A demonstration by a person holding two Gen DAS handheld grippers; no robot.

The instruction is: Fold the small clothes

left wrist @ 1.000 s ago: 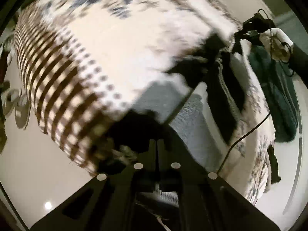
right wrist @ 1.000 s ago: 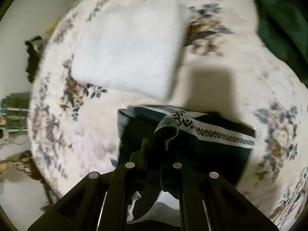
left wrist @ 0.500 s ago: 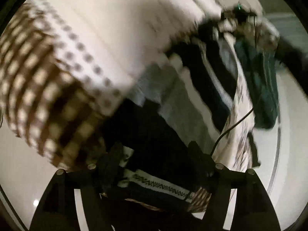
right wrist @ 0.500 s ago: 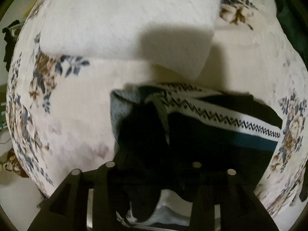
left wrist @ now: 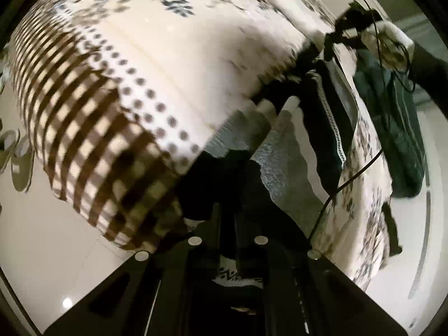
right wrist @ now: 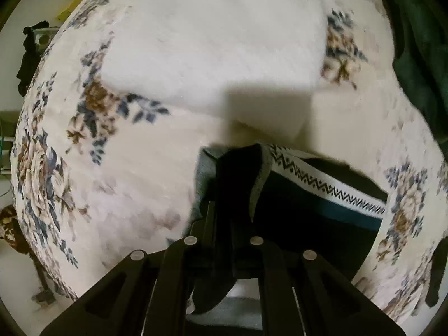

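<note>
A small dark garment (right wrist: 313, 212) with a white zigzag band, a teal stripe and grey lining lies on a floral bedspread (right wrist: 134, 190). My right gripper (right wrist: 224, 193) is shut on its dark edge near a corner. In the left wrist view the same garment (left wrist: 324, 128) stretches away, grey inside (left wrist: 285, 173) showing. My left gripper (left wrist: 226, 210) is shut on its near dark edge. The right gripper (left wrist: 336, 30) shows far off at the garment's other end, held by a gloved hand (left wrist: 392, 44).
A folded white cloth (right wrist: 218, 56) lies on the bed behind the garment. A brown checked and dotted cover (left wrist: 92, 106) hangs at the bed's edge. A dark green garment (left wrist: 400, 128) lies at the right side. White floor (left wrist: 50, 240) lies below.
Both grippers stood open half a second ago over the garment's edges. Both have since shut on the garment again, and it now hangs stretched between them.
</note>
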